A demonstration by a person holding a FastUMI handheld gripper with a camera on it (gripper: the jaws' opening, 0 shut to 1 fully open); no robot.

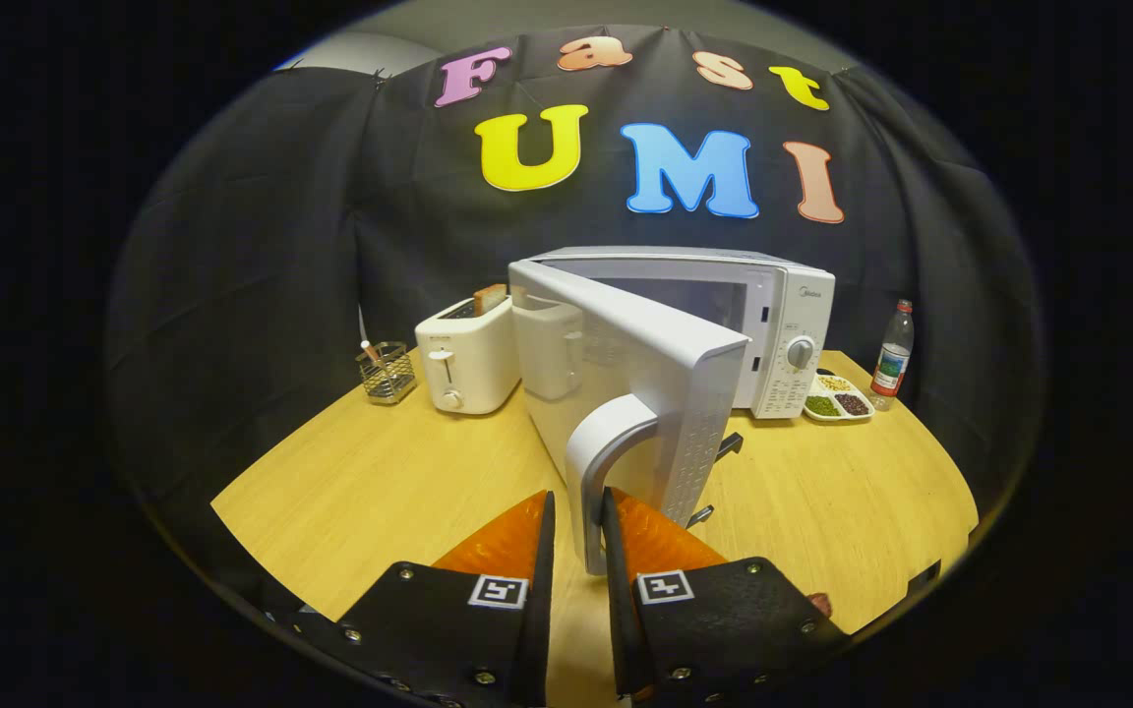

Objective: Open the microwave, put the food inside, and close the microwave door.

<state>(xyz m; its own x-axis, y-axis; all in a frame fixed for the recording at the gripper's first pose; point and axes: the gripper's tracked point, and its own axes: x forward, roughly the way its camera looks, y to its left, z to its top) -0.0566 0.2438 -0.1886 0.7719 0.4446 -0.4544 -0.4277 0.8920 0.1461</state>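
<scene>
A white microwave (789,324) stands at the back of the wooden table (380,492). Its door (645,379) is swung out towards me, roughly half open, hinged on the left. The door's curved white handle (602,438) reaches down between my fingers. My gripper (578,495) is shut on the lower end of that handle, one finger on each side. A white divided dish of food (838,398) with green, dark and pale portions sits on the table just right of the microwave. The cavity is mostly hidden behind the door.
A white toaster (468,359) with a slice of toast stands left of the microwave. Further left is a wire basket (387,372). A plastic bottle (893,352) stands beside the food dish at the right. Bare tabletop lies on both sides of the door.
</scene>
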